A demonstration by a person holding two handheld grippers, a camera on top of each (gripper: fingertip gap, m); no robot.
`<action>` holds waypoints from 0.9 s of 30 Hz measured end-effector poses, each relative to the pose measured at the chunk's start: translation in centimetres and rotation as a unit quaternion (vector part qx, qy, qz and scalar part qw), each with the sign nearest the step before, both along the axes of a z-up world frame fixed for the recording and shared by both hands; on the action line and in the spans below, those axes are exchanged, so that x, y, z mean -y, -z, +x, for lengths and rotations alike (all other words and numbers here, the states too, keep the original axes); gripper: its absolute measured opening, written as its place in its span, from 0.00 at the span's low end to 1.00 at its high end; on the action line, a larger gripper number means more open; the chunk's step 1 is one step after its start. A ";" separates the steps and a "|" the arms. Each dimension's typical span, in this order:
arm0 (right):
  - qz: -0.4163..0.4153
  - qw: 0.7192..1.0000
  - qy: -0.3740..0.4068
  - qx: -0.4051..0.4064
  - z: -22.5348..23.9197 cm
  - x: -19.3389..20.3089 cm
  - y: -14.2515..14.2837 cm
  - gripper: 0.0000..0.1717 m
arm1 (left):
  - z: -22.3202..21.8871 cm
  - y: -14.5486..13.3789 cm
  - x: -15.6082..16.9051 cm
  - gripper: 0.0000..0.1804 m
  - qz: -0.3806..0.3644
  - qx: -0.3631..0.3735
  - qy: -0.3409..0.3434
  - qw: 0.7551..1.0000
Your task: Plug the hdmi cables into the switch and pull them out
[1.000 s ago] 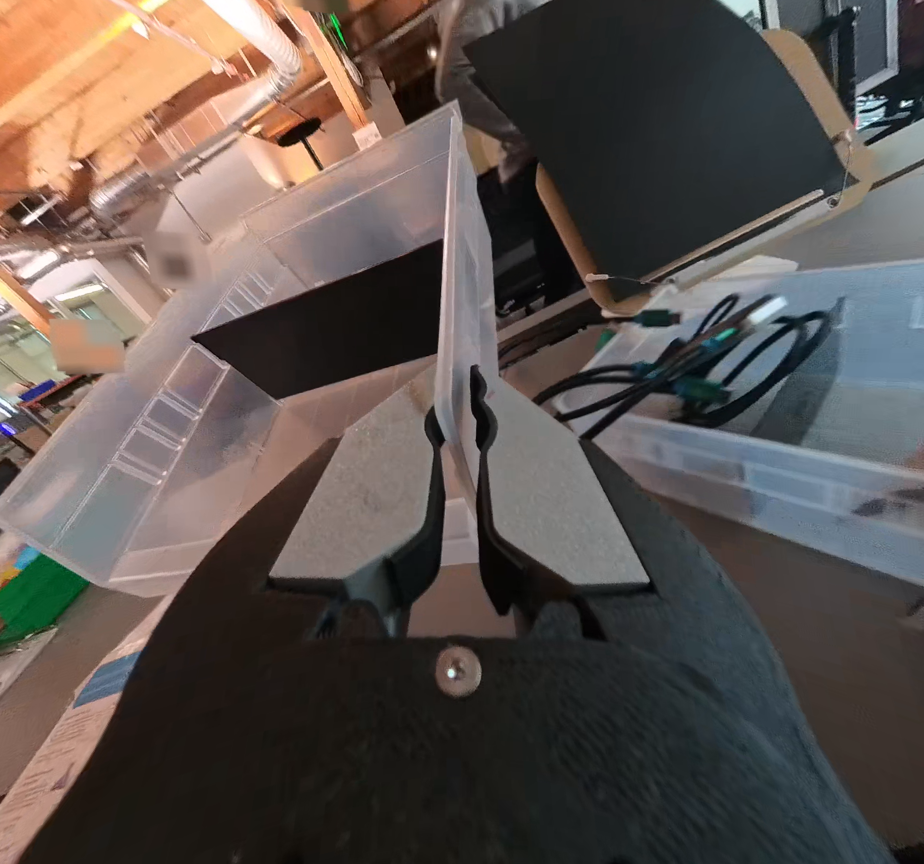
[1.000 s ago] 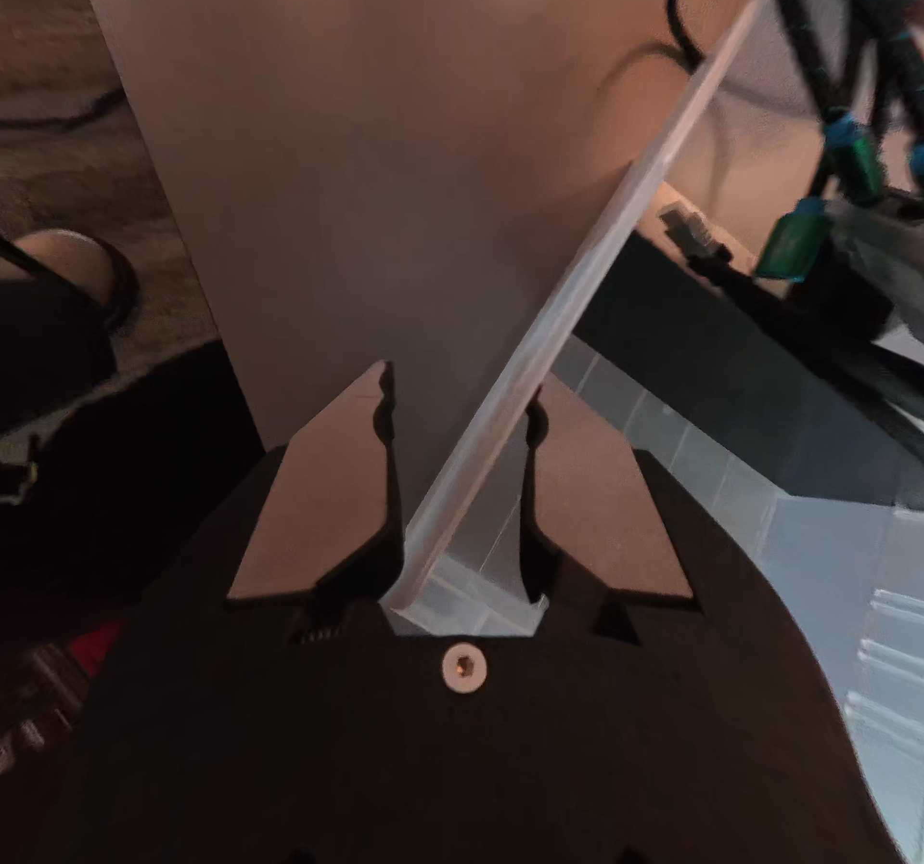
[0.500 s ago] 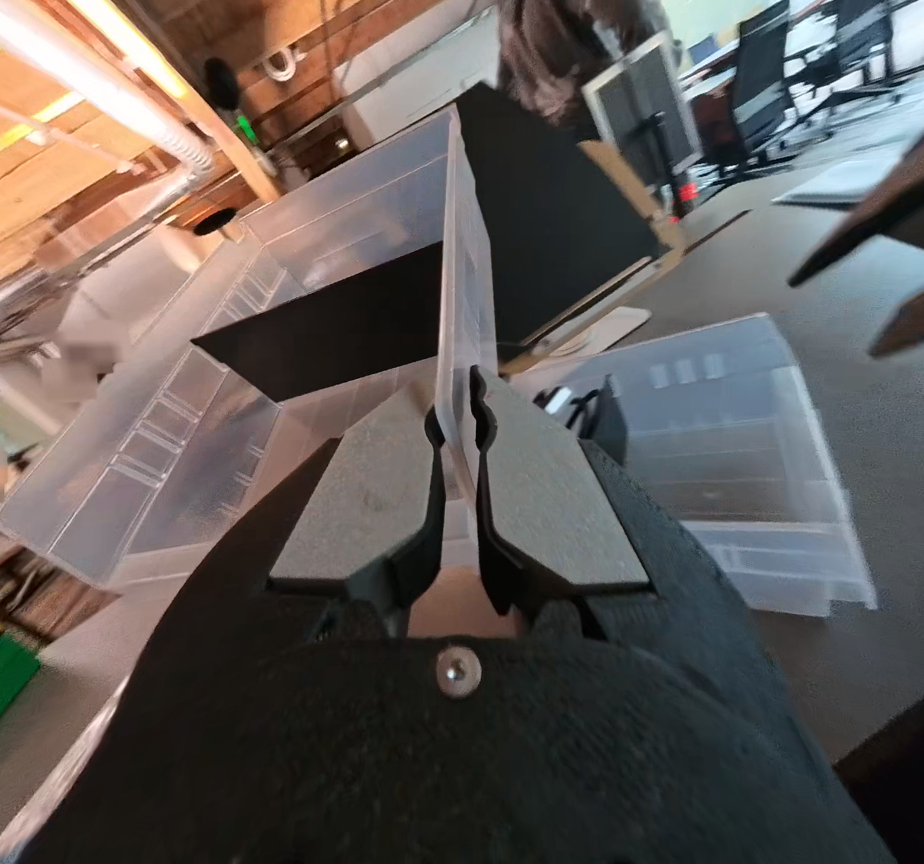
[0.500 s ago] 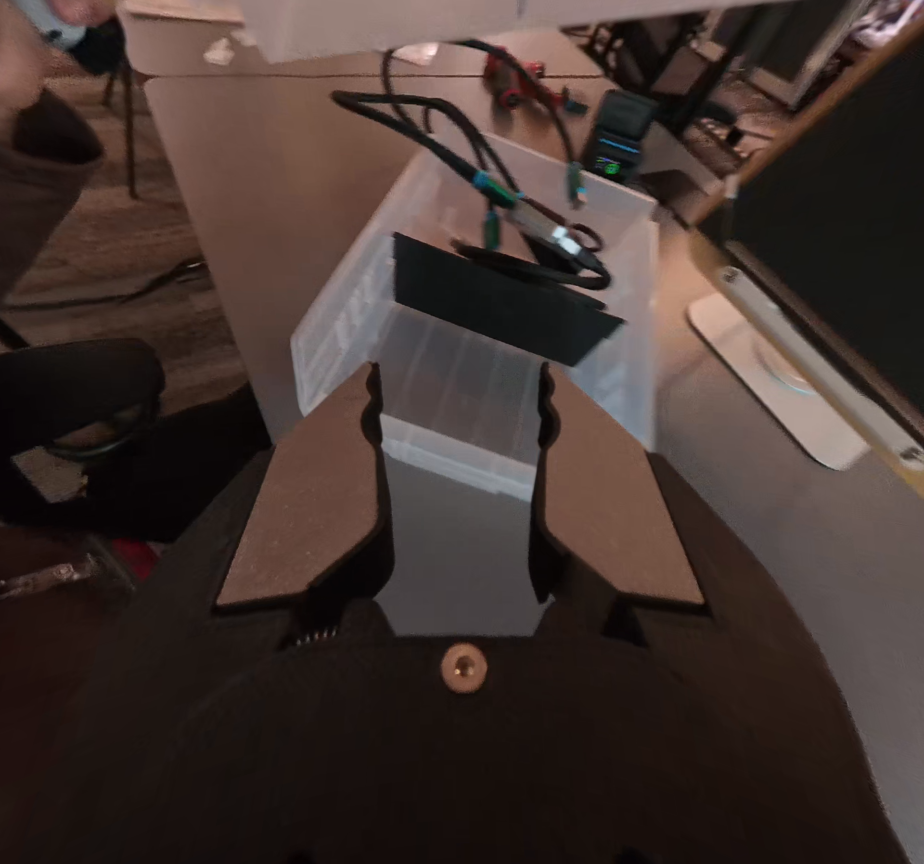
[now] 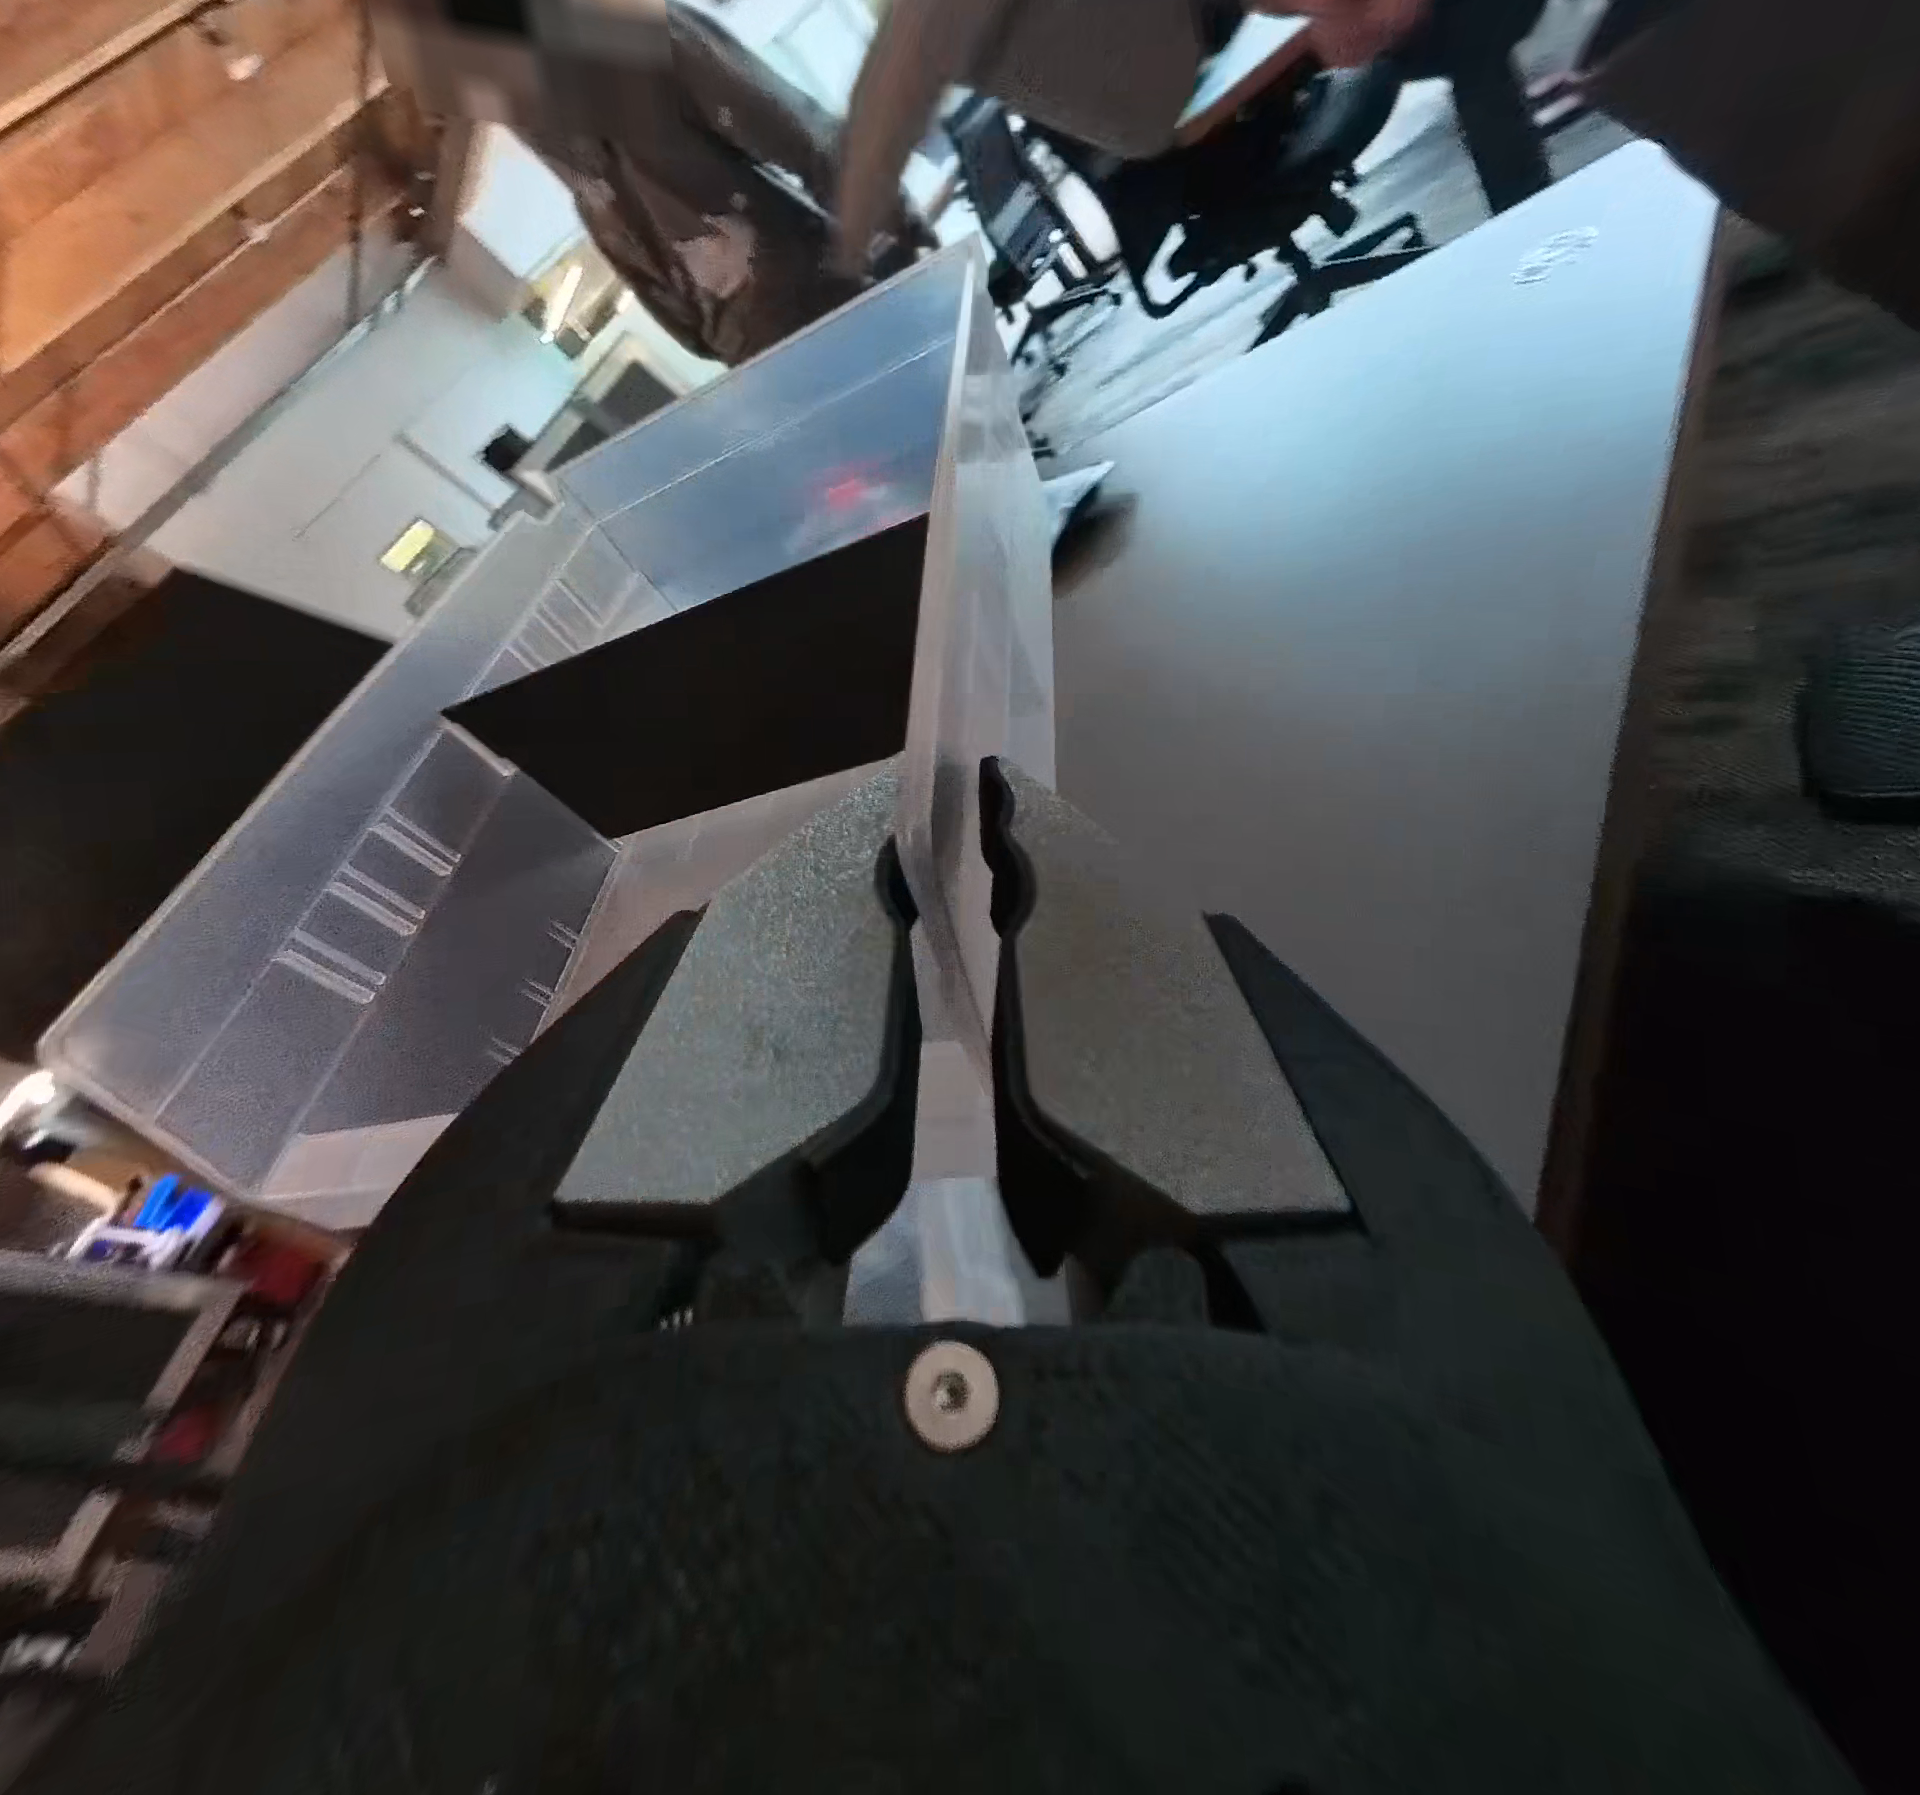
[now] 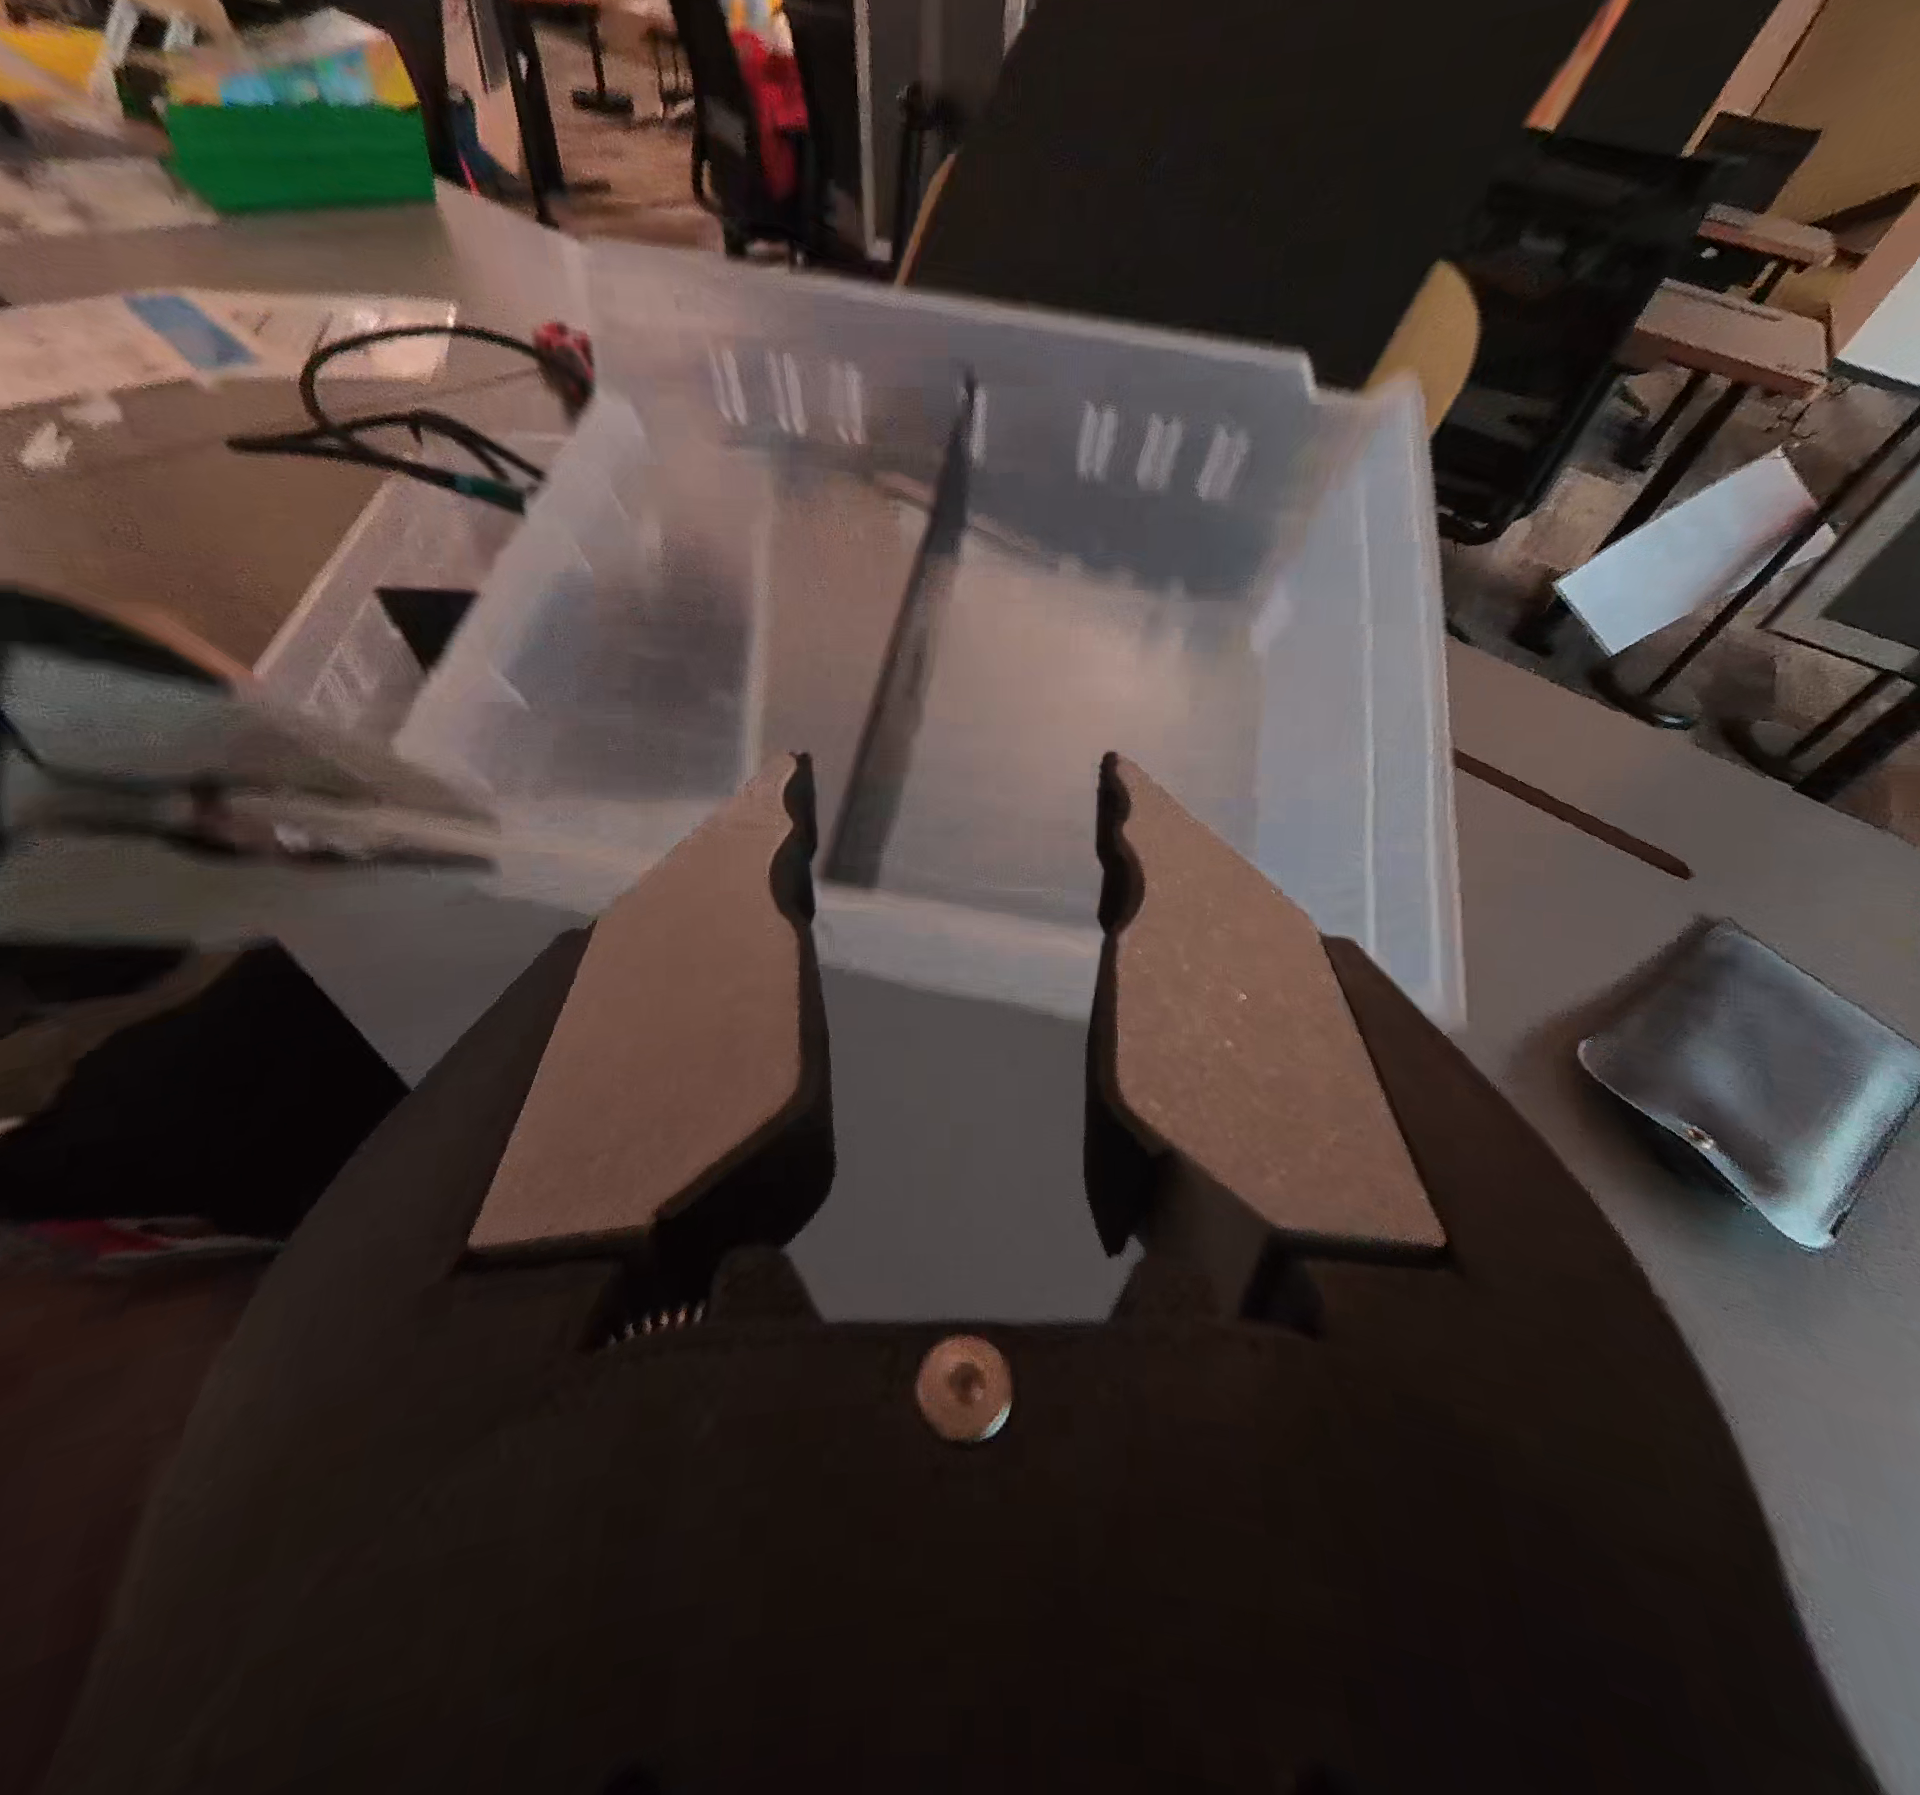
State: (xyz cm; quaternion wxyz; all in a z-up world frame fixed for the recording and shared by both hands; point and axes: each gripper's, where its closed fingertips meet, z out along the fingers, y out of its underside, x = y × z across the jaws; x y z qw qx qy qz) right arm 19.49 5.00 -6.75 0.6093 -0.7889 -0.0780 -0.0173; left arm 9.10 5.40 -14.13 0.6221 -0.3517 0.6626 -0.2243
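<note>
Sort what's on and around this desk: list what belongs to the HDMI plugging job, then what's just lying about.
Job:
- black cables on the desk at left
- left gripper, jaws clamped on the clear bin's wall
- right gripper, jaws open
- second clear bin

Lying about:
- green box
- grey pouch
- papers

No writing is legible in either view; motion blur and distance smear every mark. Surfaces that bear marks:

(a) Left wrist view: a faint pale mark [image 5: 1553,254] near the far corner of the grey tabletop [image 5: 1351,654], too small and washed out to read.

(b) Left wrist view: a blue-and-white printed item [image 5: 156,1215] at the lower left edge, blurred beyond reading.

(c) Right wrist view: a white printed sheet with a blue patch [image 6: 166,343] lying flat on the table at the left, its print too fine to make out.

(d) Right wrist view: colourful printed packs [image 6: 312,67] standing in a green box [image 6: 301,156], lettering unresolved.
</note>
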 end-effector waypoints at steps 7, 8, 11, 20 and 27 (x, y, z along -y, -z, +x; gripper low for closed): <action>-0.040 0.999 0.006 -0.011 2.3 -0.5 2.2 0.30 | 7.3 7.2 3.8 0.03 0.046 -0.056 0.027 0.997; -0.046 0.999 -0.005 -0.008 2.0 -0.7 2.6 0.30 | 7.9 8.0 3.9 0.03 0.043 -0.061 0.028 0.997; -0.062 0.998 -0.024 -0.007 1.4 -1.1 3.4 0.30 | 9.0 9.2 3.6 0.04 -0.001 -0.056 0.025 0.998; -0.133 0.988 -0.073 0.009 -1.1 -2.9 7.0 0.32 | 6.4 9.7 1.6 0.14 -0.169 -0.083 0.031 0.982; -0.228 0.955 -0.165 0.094 -6.1 -2.8 11.8 0.27 | -4.5 8.1 -6.0 0.00 -0.062 -0.077 -0.092 0.991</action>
